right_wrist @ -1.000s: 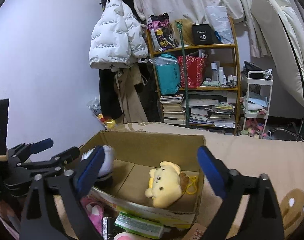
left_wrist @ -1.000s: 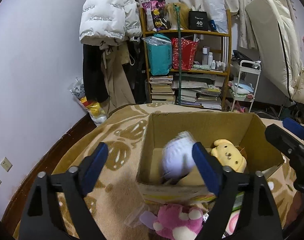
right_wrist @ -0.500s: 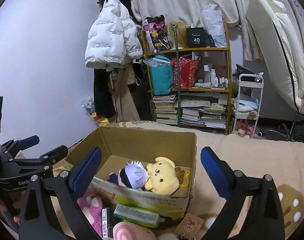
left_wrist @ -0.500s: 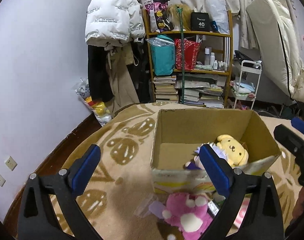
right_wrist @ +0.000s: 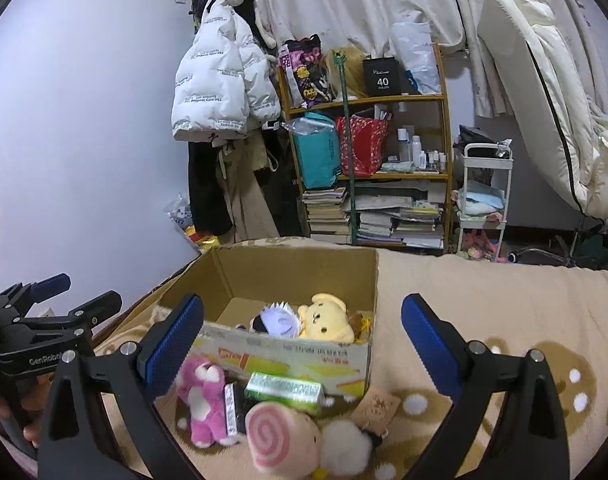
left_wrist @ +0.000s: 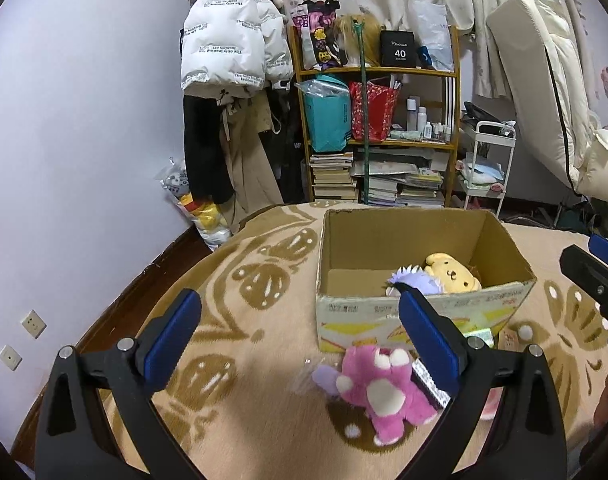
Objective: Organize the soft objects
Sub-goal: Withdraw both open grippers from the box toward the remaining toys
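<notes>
My left gripper (left_wrist: 299,328) hangs over the tan patterned blanket (left_wrist: 243,280), its blue-padded jaws spread wide and holding nothing. The pink plush toy with white paws (left_wrist: 378,386) lies on the blanket just below its right finger, in front of the open cardboard box (left_wrist: 420,312). My right gripper (right_wrist: 301,332) is equally wide and empty. Between its fingers sits the box, holding a yellow plush bear (right_wrist: 328,318) and a white-haired plush doll (right_wrist: 277,318) side by side. A pink-swirl round plush (right_wrist: 281,440) lies nearest me.
</notes>
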`<state>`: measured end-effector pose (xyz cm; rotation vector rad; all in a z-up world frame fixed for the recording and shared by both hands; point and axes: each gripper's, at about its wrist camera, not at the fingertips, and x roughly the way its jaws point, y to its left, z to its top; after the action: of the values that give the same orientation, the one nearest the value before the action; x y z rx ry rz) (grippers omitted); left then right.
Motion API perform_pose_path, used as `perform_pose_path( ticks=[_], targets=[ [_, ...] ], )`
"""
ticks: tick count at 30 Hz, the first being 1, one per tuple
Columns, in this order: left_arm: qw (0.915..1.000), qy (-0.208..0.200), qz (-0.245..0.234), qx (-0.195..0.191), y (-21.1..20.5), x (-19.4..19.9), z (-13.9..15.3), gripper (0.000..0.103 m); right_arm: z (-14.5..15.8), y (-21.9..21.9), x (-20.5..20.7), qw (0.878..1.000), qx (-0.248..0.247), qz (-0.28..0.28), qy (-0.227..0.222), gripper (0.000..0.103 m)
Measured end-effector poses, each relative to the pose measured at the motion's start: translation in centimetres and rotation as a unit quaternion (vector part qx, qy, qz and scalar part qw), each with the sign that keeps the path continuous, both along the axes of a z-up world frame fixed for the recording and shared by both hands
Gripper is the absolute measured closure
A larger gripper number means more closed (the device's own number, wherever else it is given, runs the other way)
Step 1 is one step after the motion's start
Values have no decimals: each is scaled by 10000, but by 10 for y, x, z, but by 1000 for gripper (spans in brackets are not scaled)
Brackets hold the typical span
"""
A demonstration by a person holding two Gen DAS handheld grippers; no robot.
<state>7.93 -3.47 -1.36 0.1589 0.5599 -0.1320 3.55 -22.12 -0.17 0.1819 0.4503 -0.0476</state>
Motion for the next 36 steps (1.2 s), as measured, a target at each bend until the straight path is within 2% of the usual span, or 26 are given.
perform_pose_path(
  ticks=[6, 18, 32, 36],
  targets=[
    [9999, -127, -51, 35, 4, -18, 9, 5, 6, 6, -19, 9998, -185, 0, 71, 0],
    [9997, 232, -79, 29, 6, -36, 6, 5, 6, 9, -40, 9996, -68, -104, 244, 0],
    [9977, 653, -184, -86, -13, -3, -23, 5, -15, -14, -14, 9971, 321, -425, 542, 0],
    [9956, 838, -328, -279, -16, 9, -31, 5, -23, -21, -3, 9957, 411, -493, 673, 0]
  ],
)
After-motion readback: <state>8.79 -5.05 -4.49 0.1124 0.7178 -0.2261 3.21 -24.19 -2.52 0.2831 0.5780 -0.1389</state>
